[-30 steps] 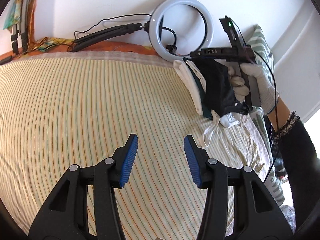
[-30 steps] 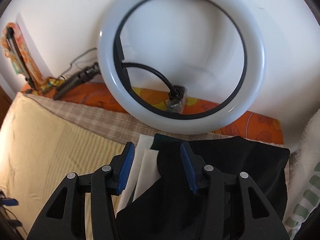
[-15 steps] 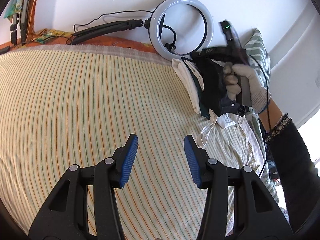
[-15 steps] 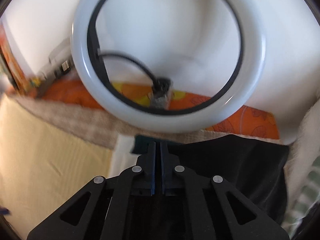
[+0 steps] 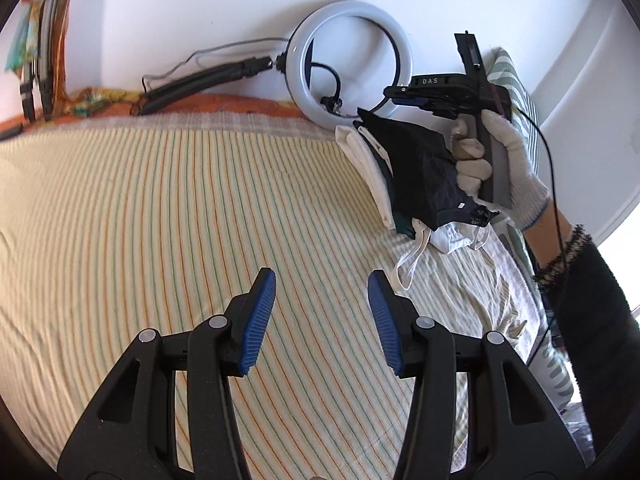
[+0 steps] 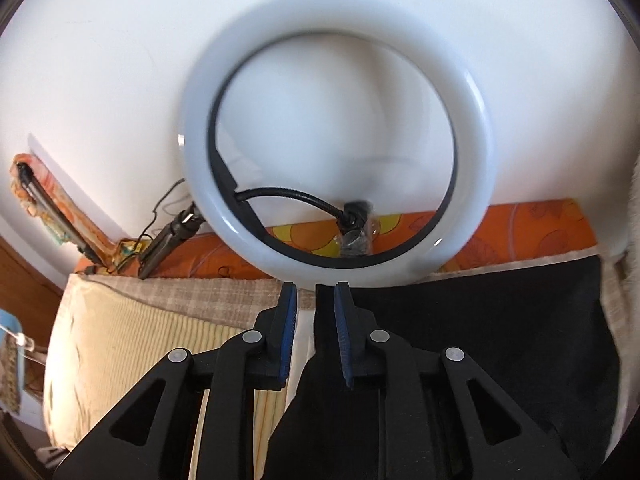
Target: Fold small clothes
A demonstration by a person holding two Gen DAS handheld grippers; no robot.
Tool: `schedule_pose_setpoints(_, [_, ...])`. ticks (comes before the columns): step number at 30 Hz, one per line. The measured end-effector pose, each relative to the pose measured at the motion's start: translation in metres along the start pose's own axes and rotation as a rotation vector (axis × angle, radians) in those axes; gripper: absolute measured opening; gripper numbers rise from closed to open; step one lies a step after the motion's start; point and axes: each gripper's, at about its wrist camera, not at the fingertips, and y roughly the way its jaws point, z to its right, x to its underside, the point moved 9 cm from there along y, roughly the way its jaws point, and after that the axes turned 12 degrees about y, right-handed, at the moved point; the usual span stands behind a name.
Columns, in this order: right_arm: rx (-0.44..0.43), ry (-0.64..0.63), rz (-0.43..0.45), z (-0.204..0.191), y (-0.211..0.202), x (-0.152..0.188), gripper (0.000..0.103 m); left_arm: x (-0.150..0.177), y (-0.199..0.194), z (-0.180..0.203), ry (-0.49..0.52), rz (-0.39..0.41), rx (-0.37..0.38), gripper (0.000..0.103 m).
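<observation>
The right gripper [image 6: 315,302] has its blue pads a narrow gap apart, having just been opening again after pressing together; an edge of the black garment [image 6: 500,332] lies in the gap, and whether the pads pinch it I cannot tell. From the left wrist view this tool, held in a white-gloved hand [image 5: 504,160], hangs over a small pile of clothes near the bed's far right corner: the black garment [image 5: 416,168] on top, white pieces [image 5: 372,176] under it, a strappy white item [image 5: 448,236] trailing toward the near side. A ring light [image 6: 332,136] stands just behind the pile against the wall, its cable and black arm [image 5: 208,80] lying along the far edge. The left gripper [image 5: 322,316] hovers with jaws spread and nothing between them over the bare striped sheet [image 5: 160,220], well apart from the pile
</observation>
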Motion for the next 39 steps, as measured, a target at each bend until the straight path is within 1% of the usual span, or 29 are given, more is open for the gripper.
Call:
schedule_pose_setpoints(1, [0.012, -0.006, 0.007, -0.001, -0.002, 0.001, 0.017, -0.002, -0.004, 0.004, 0.013, 0.006, -0.006, 0.048])
schedule_pose_setpoints(5, [0.058, -0.047, 0.043, -0.011, -0.034, 0.014, 0.017, -0.008, -0.025, 0.026, 0.083, 0.046, -0.036, 0.048])
schedule_pose_setpoints(7, [0.058, -0.047, 0.059, -0.016, -0.052, 0.020, 0.017, -0.009, -0.033, 0.036, 0.092, 0.056, -0.033, 0.048])
schedule_pose_setpoints(10, [0.085, -0.049, 0.092, -0.019, -0.085, 0.031, 0.018, -0.008, -0.049, 0.048, 0.104, 0.078, -0.030, 0.048])
schedule_pose_setpoints(13, [0.124, -0.062, 0.129, -0.021, -0.122, 0.049, 0.018, -0.006, -0.065, 0.064, 0.141, 0.104, -0.042, 0.048])
schedule_pose_setpoints(17, [0.157, -0.052, 0.167, -0.020, -0.166, 0.075, 0.018, 0.002, -0.084, 0.088, 0.184, 0.128, -0.043, 0.052])
schedule_pose_setpoints(19, [0.187, -0.055, 0.191, -0.020, -0.182, 0.088, 0.024, 0.007, -0.092, 0.098, 0.192, 0.135, -0.034, 0.053])
schedule_pose_setpoints(20, [0.200, -0.054, 0.201, -0.020, -0.193, 0.099, 0.031, 0.010, -0.096, 0.105, 0.200, 0.141, -0.029, 0.057])
schedule_pose_setpoints(21, [0.206, -0.054, 0.208, -0.020, -0.200, 0.106, 0.035, 0.011, -0.099, 0.108, 0.207, 0.146, -0.030, 0.061])
schedule_pose_setpoints(22, [0.223, -0.057, 0.221, -0.020, -0.210, 0.117, 0.036, 0.013, -0.103, 0.114, 0.223, 0.161, -0.040, 0.067])
schedule_pose_setpoints(23, [0.240, -0.061, 0.236, -0.022, -0.218, 0.126, 0.036, 0.016, -0.108, 0.118, 0.235, 0.174, -0.051, 0.070])
schedule_pose_setpoints(24, [0.252, -0.062, 0.246, -0.022, -0.224, 0.132, 0.037, 0.017, -0.110, 0.120, 0.239, 0.180, -0.052, 0.071])
schedule_pose_setpoints(25, [0.259, -0.060, 0.252, -0.023, -0.231, 0.138, 0.040, 0.020, -0.114, 0.124, 0.245, 0.188, -0.051, 0.075])
schedule_pose_setpoints(26, [0.267, -0.055, 0.264, -0.025, -0.238, 0.148, 0.047, 0.022, -0.116, 0.126, 0.249, 0.192, -0.052, 0.080])
schedule_pose_setpoints(27, [0.270, -0.051, 0.272, -0.025, -0.246, 0.155, 0.056, 0.024, -0.120, 0.127, 0.253, 0.204, -0.061, 0.083])
schedule_pose_setpoints(31, [0.311, -0.055, 0.317, -0.031, -0.266, 0.181, 0.064, 0.032, -0.126, 0.126, 0.254, 0.214, -0.078, 0.091])
schedule_pose_setpoints(33, [0.332, -0.059, 0.333, -0.034, -0.273, 0.194, 0.073, 0.036, -0.128, 0.125, 0.273, 0.218, -0.103, 0.094])
schedule_pose_setpoints(35, [0.329, -0.060, 0.345, -0.038, -0.278, 0.206, 0.075, 0.038, -0.128, 0.123, 0.305, 0.215, -0.131, 0.100])
schedule_pose_setpoints(37, [0.322, -0.060, 0.352, -0.043, -0.280, 0.214, 0.075, 0.039, -0.130, 0.122, 0.329, 0.216, -0.157, 0.100])
schedule_pose_setpoints(39, [0.335, -0.066, 0.364, -0.046, -0.282, 0.221, 0.076, 0.040, -0.133, 0.118, 0.345, 0.221, -0.184, 0.101])
